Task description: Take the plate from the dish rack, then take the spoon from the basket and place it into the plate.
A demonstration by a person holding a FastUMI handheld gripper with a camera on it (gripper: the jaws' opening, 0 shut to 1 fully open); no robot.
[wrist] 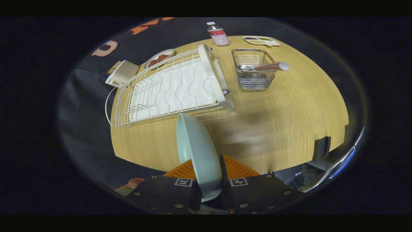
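A pale green plate (197,151) stands on edge between my fingers, held above the wooden table (283,122). My gripper (209,180) is shut on the plate's lower rim, one finger on each face. Beyond the plate lies the white wire dish rack (170,88), with no dishes in it. To the right of the rack stands a wire basket (254,72). A spoon (268,67) with a red patterned handle and white end leans across the basket's top, its bowl inside.
A small bottle (219,33) with a red label stands behind the rack. A divided dish (261,40) sits at the far edge, a small plate with dark food (159,58) and a cream box (124,72) beyond the rack's left end. A person's hand (133,183) shows beside the gripper.
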